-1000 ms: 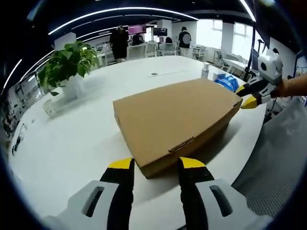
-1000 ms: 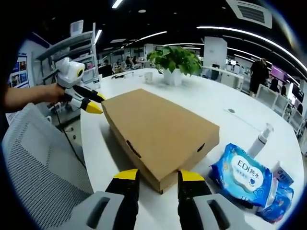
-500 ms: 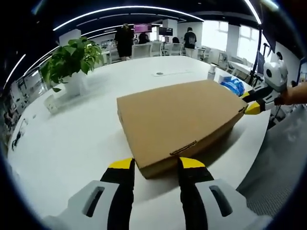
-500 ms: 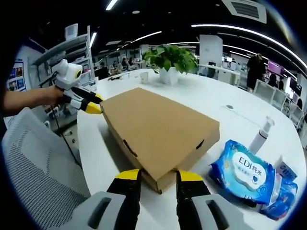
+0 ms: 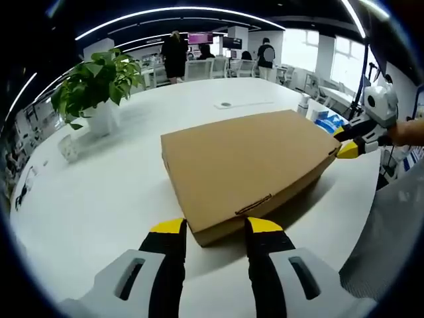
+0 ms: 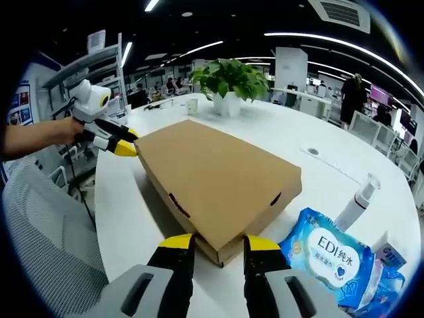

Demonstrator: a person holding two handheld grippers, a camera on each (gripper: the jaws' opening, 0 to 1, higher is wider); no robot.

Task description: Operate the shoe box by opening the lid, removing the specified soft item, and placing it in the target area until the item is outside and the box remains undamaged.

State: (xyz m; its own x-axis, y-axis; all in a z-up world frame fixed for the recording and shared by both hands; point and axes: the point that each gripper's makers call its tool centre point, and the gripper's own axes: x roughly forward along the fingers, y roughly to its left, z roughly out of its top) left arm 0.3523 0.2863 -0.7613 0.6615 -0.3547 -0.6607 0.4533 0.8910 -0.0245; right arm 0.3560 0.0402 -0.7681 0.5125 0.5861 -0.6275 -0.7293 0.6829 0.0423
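Shoe box (image 5: 248, 162) flat on white table (image 5: 99, 199), lid closed, contents hidden. My left gripper (image 5: 213, 226) jaws apart, straddling near corner, gripping nothing. My right gripper (image 6: 212, 243) same at opposite corner. Wet wipes pack (image 6: 324, 255) just right of box. Potted plant (image 5: 93, 86) far left, open tabletop around.

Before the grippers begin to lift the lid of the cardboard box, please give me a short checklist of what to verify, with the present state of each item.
1. Shoe box lid shut and flat: ok.
2. Left gripper jaws open, straddling the near corner: ok.
3. Right gripper jaws open at the opposite corner: ok.
4. Either gripper touching the lid: cannot tell.
5. Wet wipes pack lying apart from the box: ok.
6. Potted plant well away on the table: ok.
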